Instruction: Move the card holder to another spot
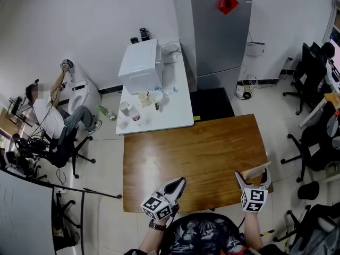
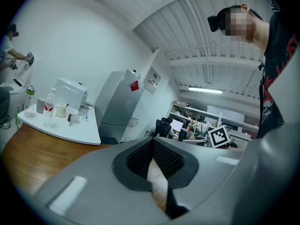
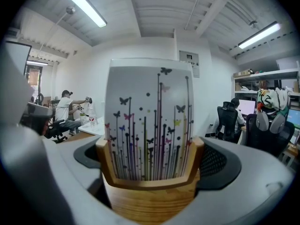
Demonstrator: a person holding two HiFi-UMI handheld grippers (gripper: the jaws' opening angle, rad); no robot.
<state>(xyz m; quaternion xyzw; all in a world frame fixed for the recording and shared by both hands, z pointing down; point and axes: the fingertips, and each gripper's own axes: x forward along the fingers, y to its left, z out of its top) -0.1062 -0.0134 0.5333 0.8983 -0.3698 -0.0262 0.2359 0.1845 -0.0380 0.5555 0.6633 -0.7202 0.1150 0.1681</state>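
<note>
A wooden card holder [image 3: 151, 198] fills the right gripper view, with a white card [image 3: 149, 121] printed with butterflies and stems standing upright in it. My right gripper [image 3: 150, 172] is shut on the card holder, one jaw against each side. In the head view the right gripper [image 1: 254, 177] holds the card holder [image 1: 257, 171] over the near right corner of the brown wooden table [image 1: 196, 153]. My left gripper [image 1: 177, 185] hovers at the table's near edge, shut with nothing in it. In the left gripper view the left gripper [image 2: 153, 148] points up across the room.
A white table [image 1: 175, 116] behind the wooden one carries a white appliance [image 1: 141, 65] and several cups. A grey fridge [image 1: 220, 31] stands beyond. Black office chairs [image 1: 311, 142] crowd the right side. A seated person [image 1: 48, 116] works at the far left.
</note>
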